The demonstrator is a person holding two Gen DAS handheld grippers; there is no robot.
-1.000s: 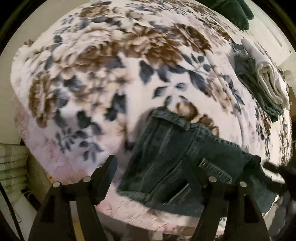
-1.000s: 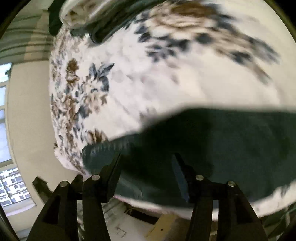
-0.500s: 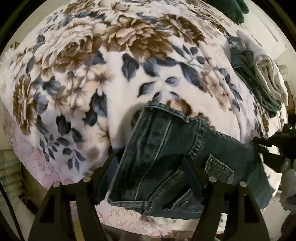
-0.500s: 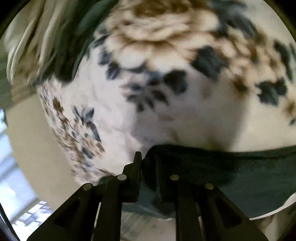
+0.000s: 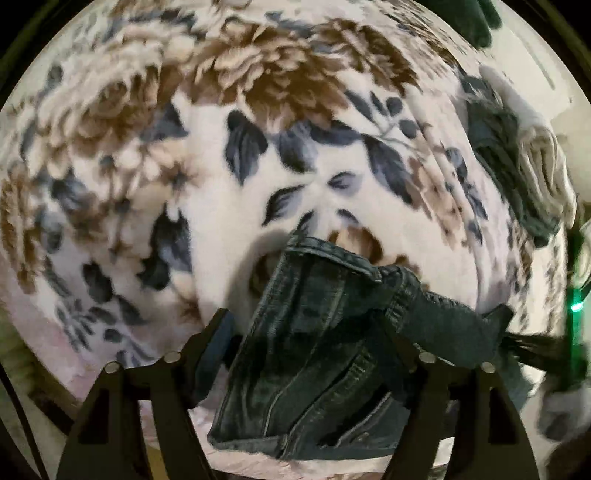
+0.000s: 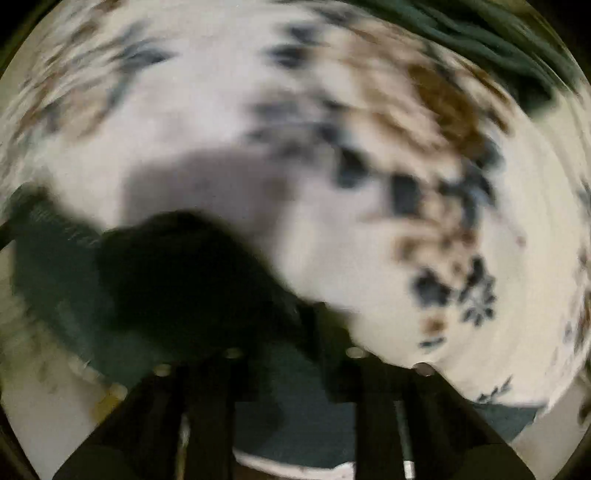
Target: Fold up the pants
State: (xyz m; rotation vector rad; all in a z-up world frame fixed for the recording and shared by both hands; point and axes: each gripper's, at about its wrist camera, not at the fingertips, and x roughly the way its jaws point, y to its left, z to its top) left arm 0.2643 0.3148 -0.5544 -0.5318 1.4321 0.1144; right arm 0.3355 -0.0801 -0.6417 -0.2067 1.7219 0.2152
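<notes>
Dark blue denim pants [image 5: 314, 354] lie bunched near the front edge of a floral blanket [image 5: 229, 155]. My left gripper [image 5: 310, 339] is open, its fingers either side of the waistband part, just above the fabric. In the left wrist view my right gripper [image 5: 532, 347] shows blurred at the right, holding the far end of the denim lifted. The right wrist view is motion-blurred; there the right gripper [image 6: 291, 332] has dark denim [image 6: 177, 280] bunched between its fingers, draped to the left above the blanket [image 6: 332, 147].
A stack of folded garments, dark and cream [image 5: 524, 162], lies at the blanket's right side. A dark green cloth [image 5: 469, 18] sits at the far right corner, and it also shows in the right wrist view [image 6: 480, 40]. The bed edge runs just below the pants.
The right gripper closed on the pants' edge and has lifted and swung it, pulling the denim up. The left gripper moved closer over the waistband and stayed open.
</notes>
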